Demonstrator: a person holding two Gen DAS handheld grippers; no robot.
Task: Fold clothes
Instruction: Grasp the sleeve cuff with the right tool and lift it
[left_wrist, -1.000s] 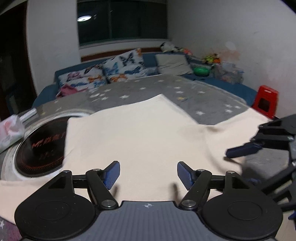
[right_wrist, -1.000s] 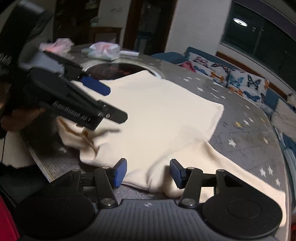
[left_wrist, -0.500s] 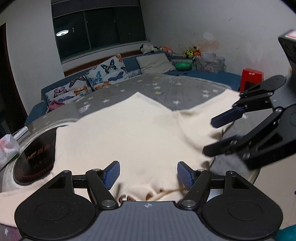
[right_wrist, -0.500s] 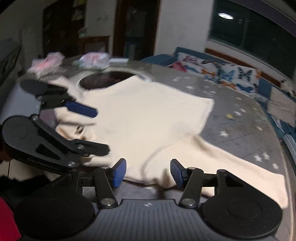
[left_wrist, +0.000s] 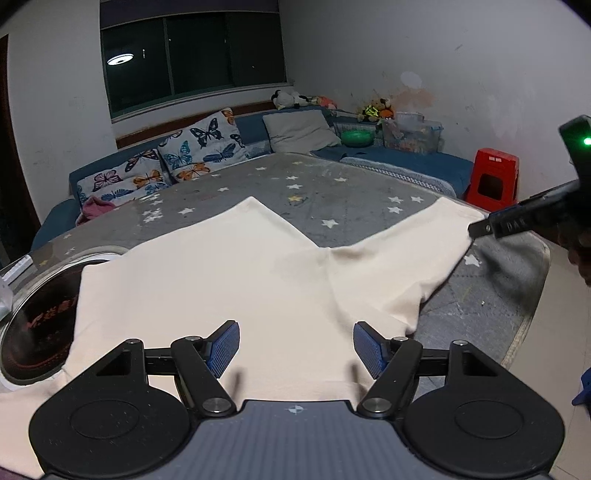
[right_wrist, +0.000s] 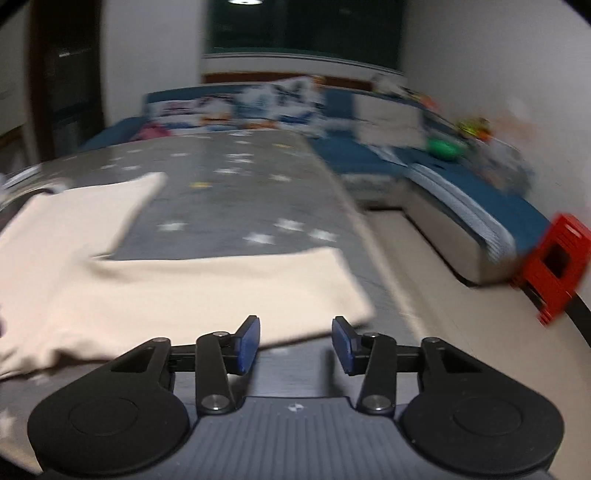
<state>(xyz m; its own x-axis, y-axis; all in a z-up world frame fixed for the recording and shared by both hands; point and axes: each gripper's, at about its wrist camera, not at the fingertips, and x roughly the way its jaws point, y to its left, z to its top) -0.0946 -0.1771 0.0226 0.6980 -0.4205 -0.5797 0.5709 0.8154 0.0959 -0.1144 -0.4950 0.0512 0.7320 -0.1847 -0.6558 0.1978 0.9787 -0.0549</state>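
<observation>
The cream cotton long-sleeved top (left_wrist: 229, 280) lies flat on the grey star-print table (left_wrist: 332, 192) — the right gripper (right_wrist: 295, 341), jaws just narrowing yet empty, has swung out to its sleeve end, the left gripper (left_wrist: 295, 345) gaping empty — a sleeve fold looks next.

The garment (left_wrist: 229, 280) lies flat on the surface (left_wrist: 332, 192), its left edge over the round inset plate (left_wrist: 33, 332). Behind the surface runs the sofa (left_wrist: 399, 162) with cushions (left_wrist: 199, 144); the stool (left_wrist: 493, 177) stands right.

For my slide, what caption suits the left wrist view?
Open left claw hovers over a cream garment spread on a star-patterned table.
</observation>
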